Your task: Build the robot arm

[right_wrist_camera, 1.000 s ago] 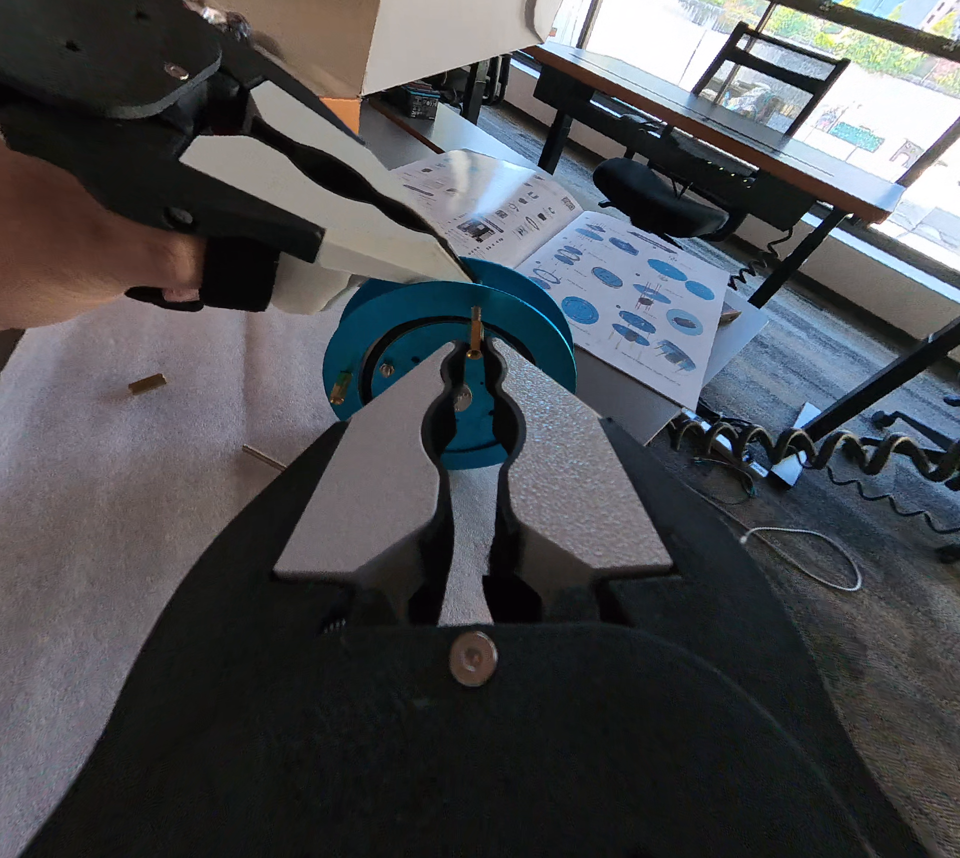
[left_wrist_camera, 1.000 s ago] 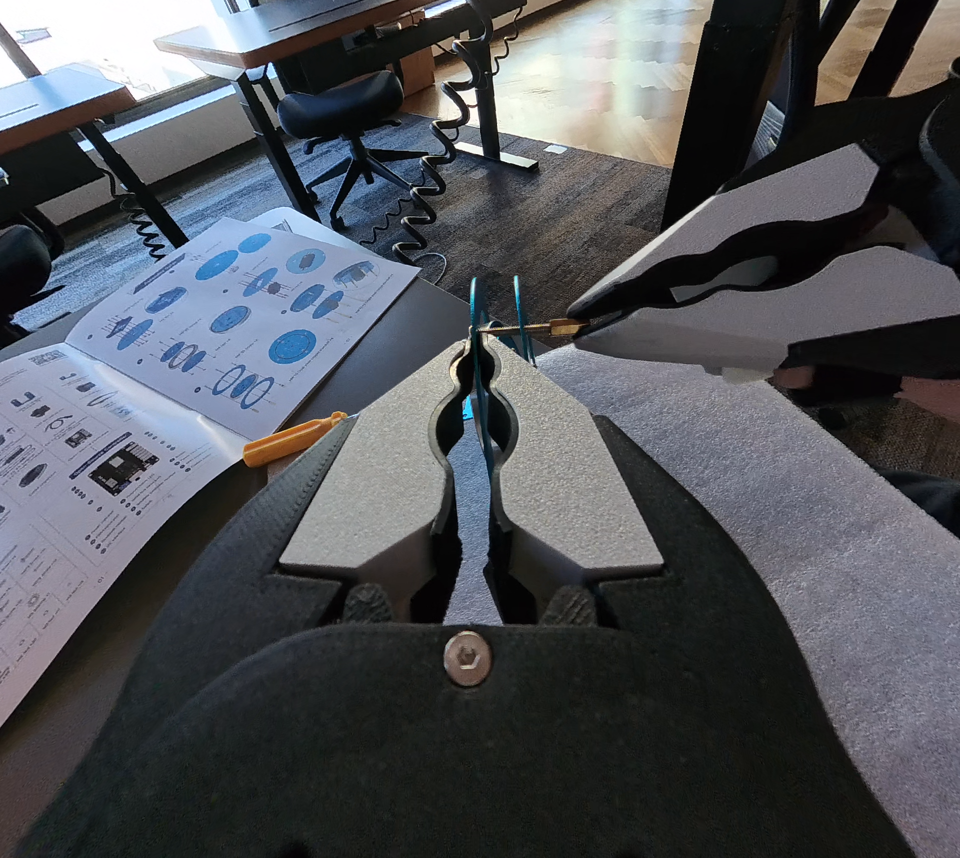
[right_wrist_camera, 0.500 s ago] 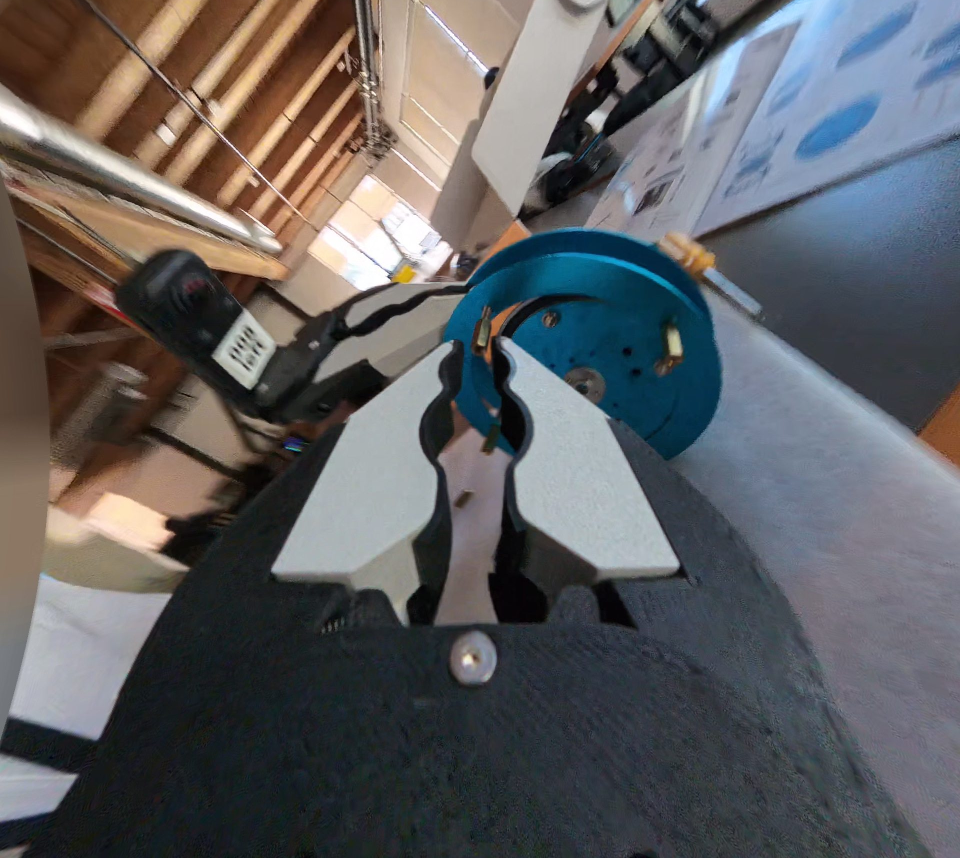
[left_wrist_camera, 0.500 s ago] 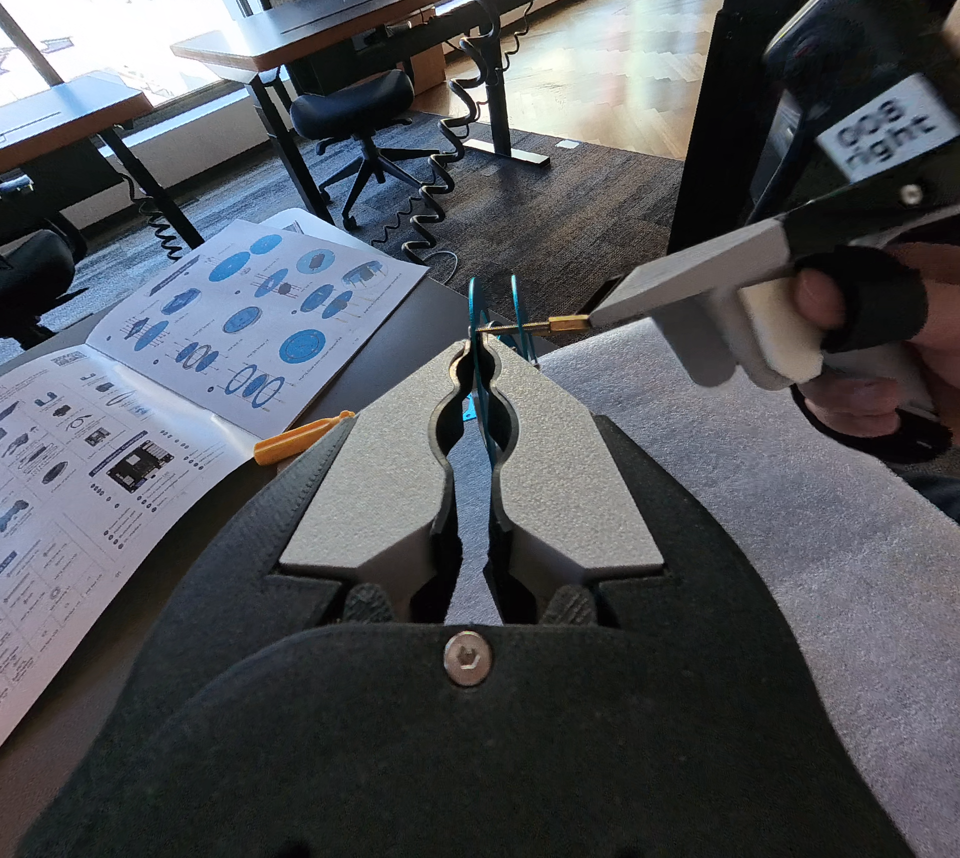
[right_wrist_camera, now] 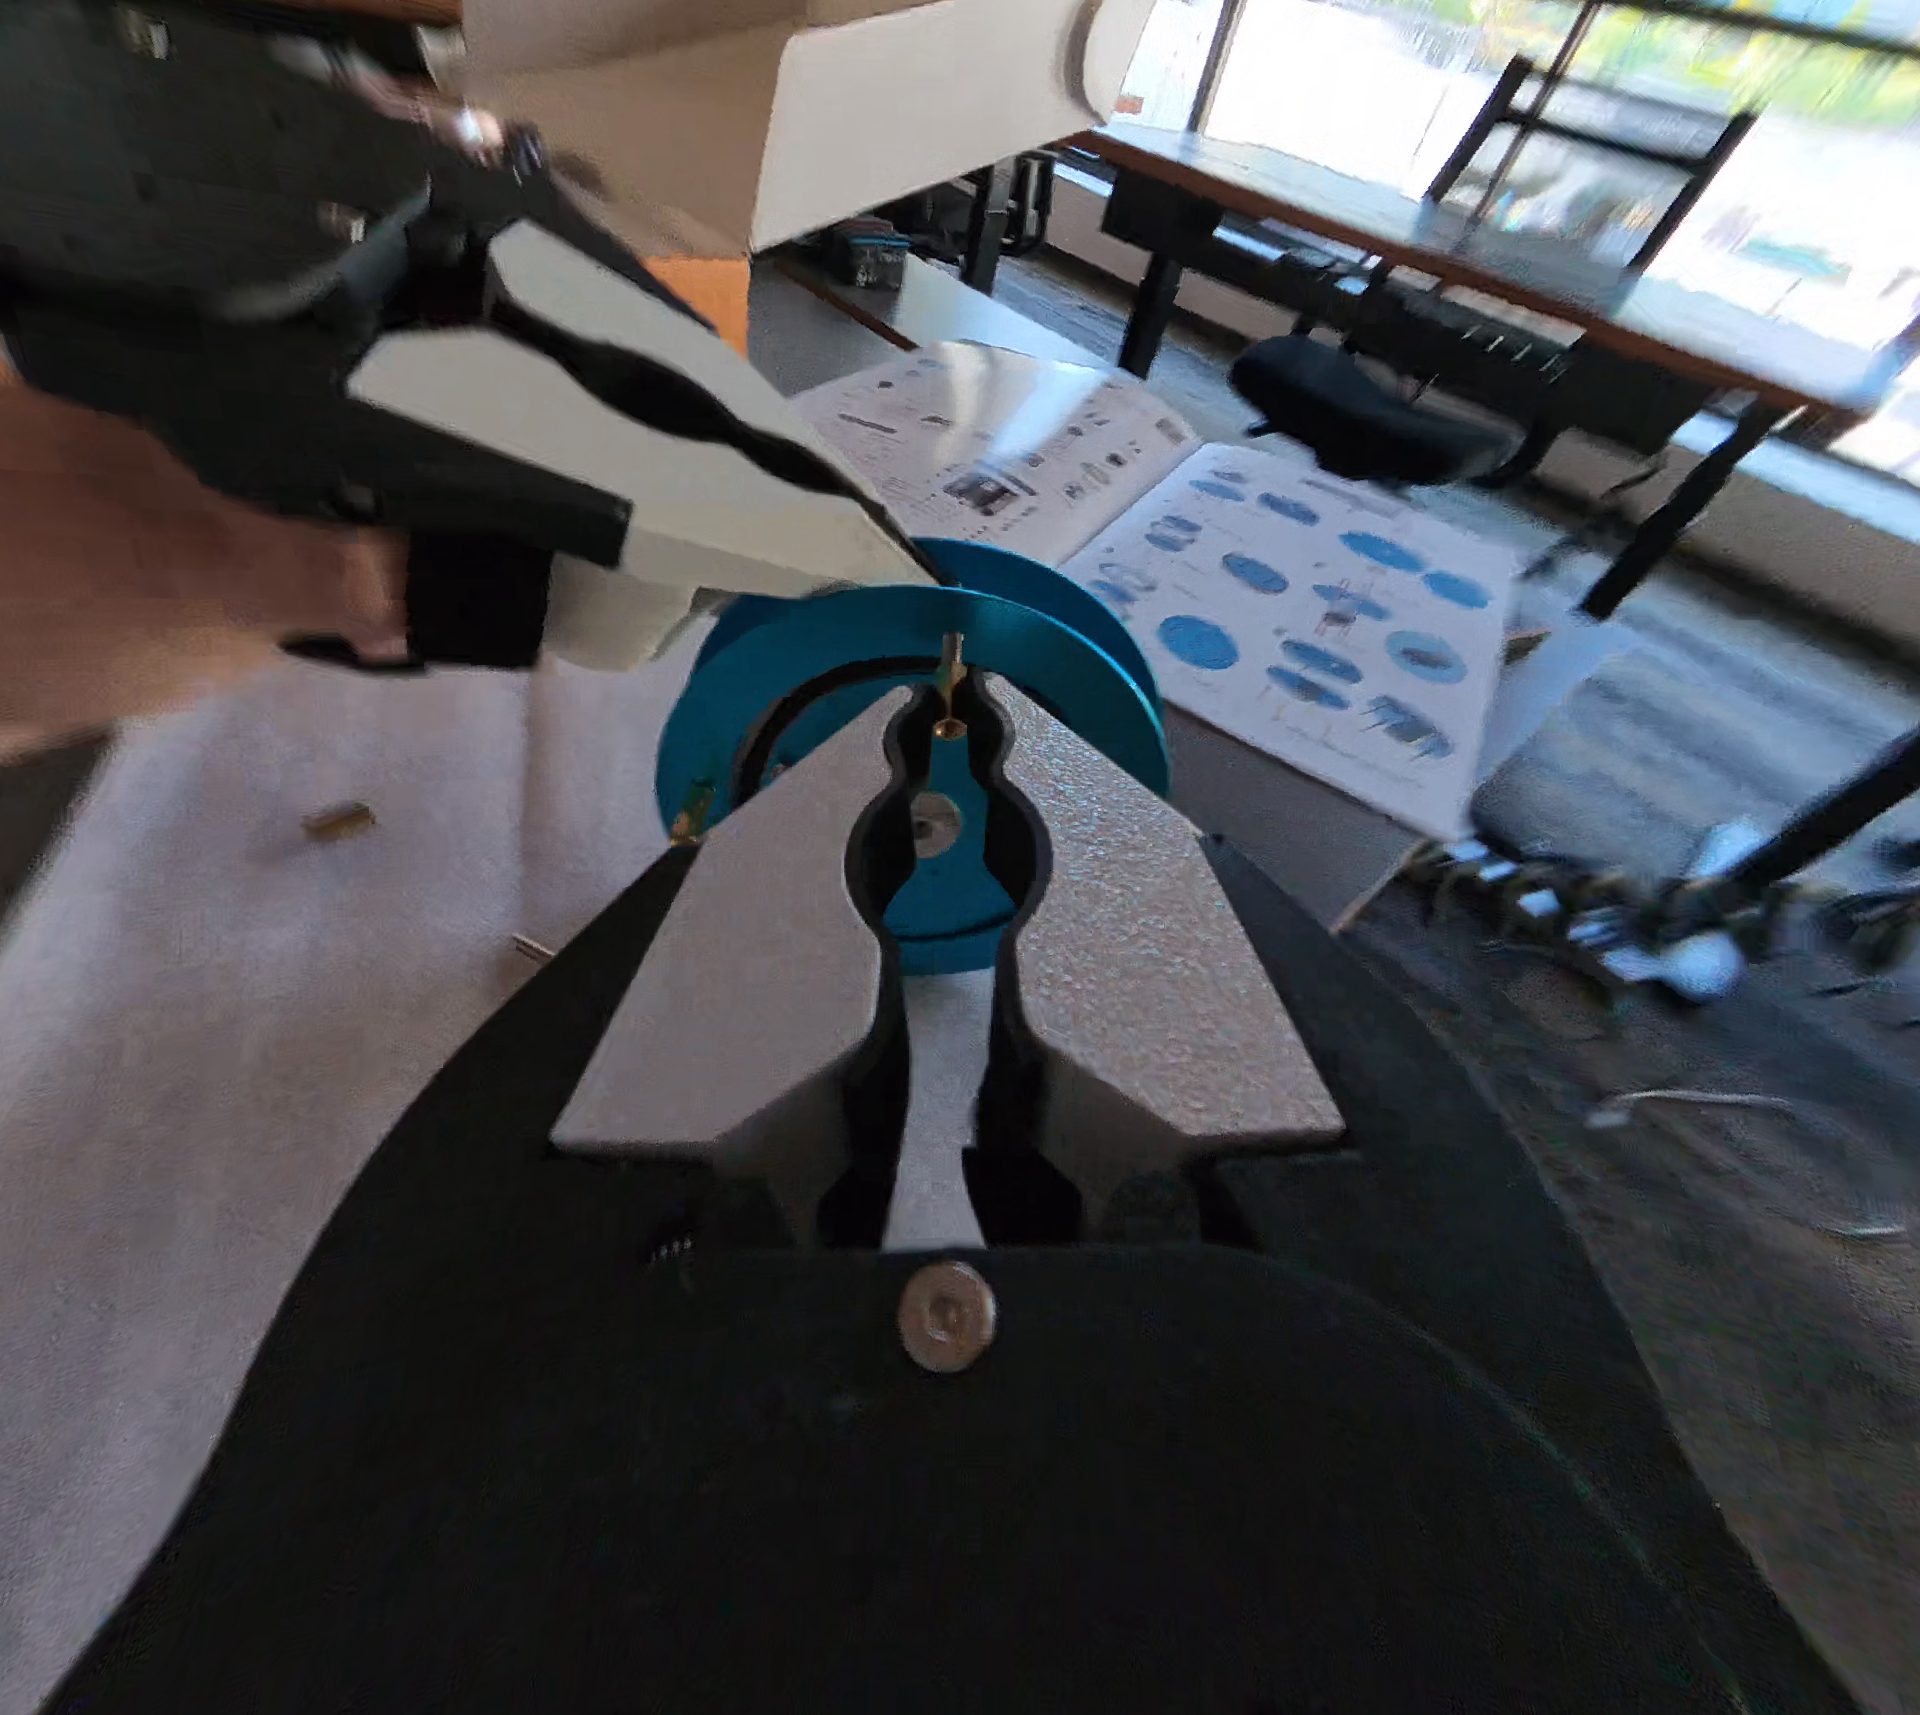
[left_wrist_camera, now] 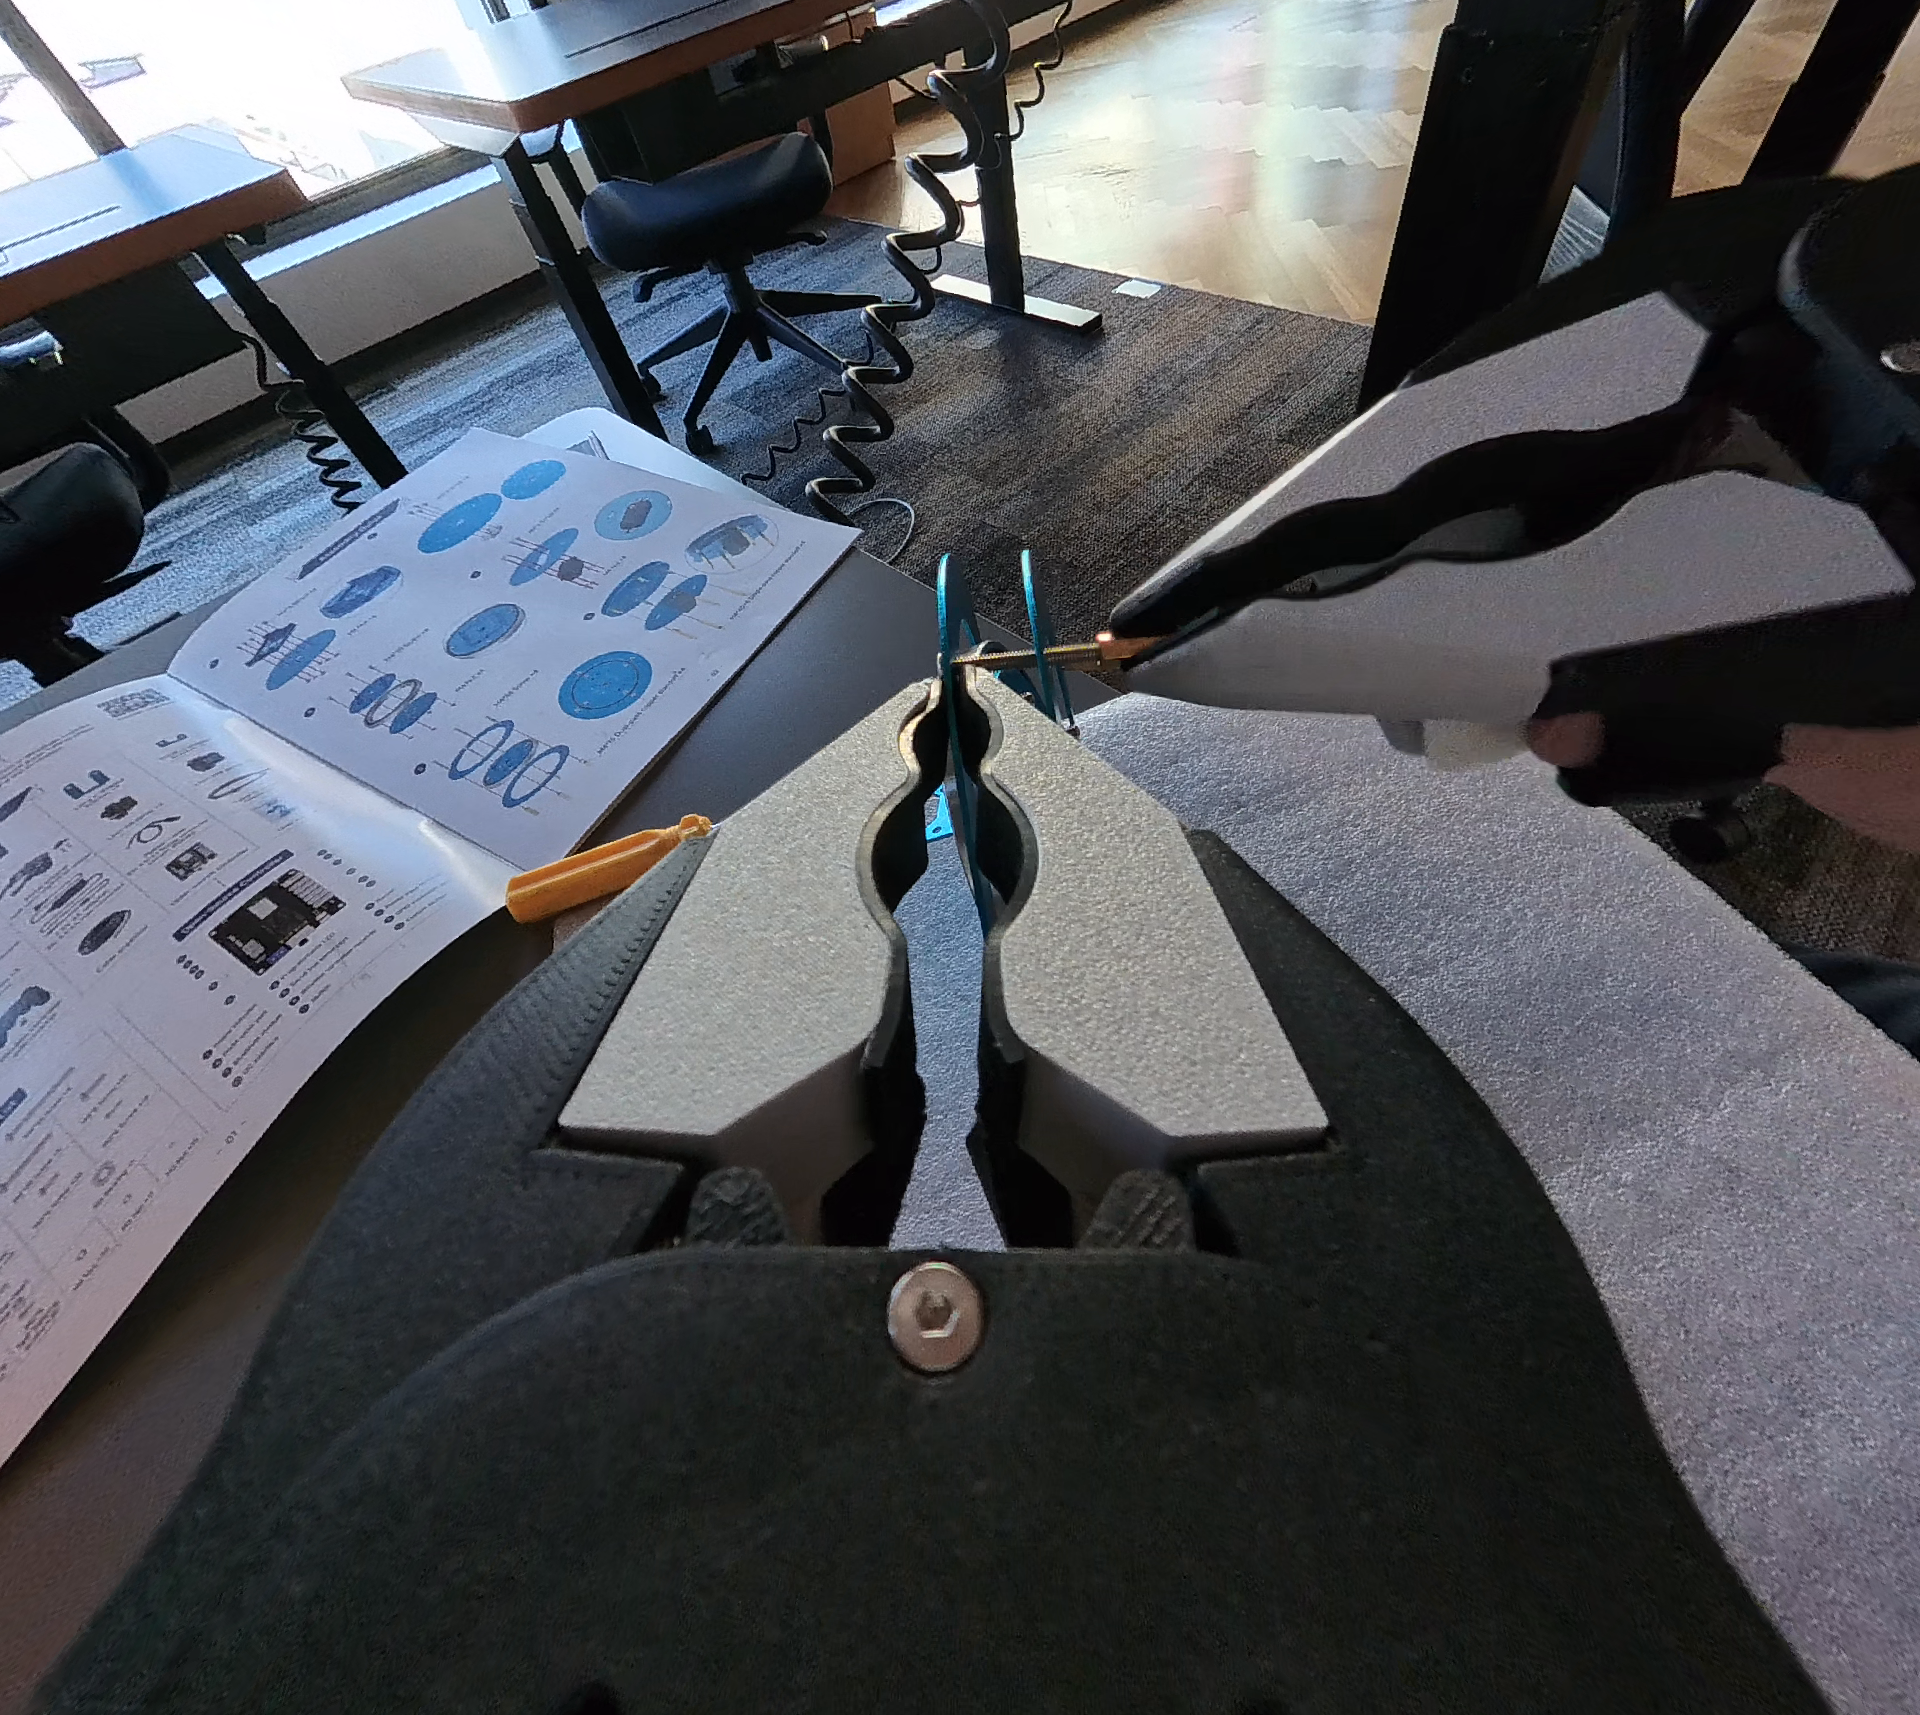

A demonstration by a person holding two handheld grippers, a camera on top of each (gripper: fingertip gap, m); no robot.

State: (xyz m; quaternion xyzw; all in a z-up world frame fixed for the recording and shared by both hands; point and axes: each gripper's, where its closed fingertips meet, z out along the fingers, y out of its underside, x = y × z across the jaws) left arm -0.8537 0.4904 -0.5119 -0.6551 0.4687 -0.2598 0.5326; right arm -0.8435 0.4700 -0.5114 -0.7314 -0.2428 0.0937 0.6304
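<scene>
Left hand-held gripper (left_wrist_camera: pixel 951 694) pinches the rim of one blue disc (left_wrist_camera: pixel 961 730), seen edge-on, so most of the disc is hidden between its grey fingers. A second blue disc (left_wrist_camera: pixel 1034 626) stands just beyond, parallel to the first. Right hand-held gripper (left_wrist_camera: pixel 1127 642) comes in from the right, its tips closed on the head of a brass screw (left_wrist_camera: pixel 1039 655) that passes through the farther disc toward the nearer one; whether the screw's far end reaches the first disc is hard to make out.

The right wrist view is smeared by motion. It shows the two discs (right_wrist_camera: pixel 914 678) face-on on the grey foam mat (right_wrist_camera: pixel 260 990), with the brass piece (right_wrist_camera: pixel 948 715) caught between that gripper's tips. A small brass standoff (right_wrist_camera: pixel 338 822) lies loose on the mat; a second tiny item beside the fingers is too blurred to name.

An open instruction booklet (left_wrist_camera: pixel 312 730) and an orange tool handle (left_wrist_camera: pixel 603 865), its tip cut off by the gripper, lie on the dark counter (left_wrist_camera: pixel 810 678).

Half a second ago the right hand-held gripper was rolled onto its side; now it sits level again, with the screw held at the same spot.
</scene>
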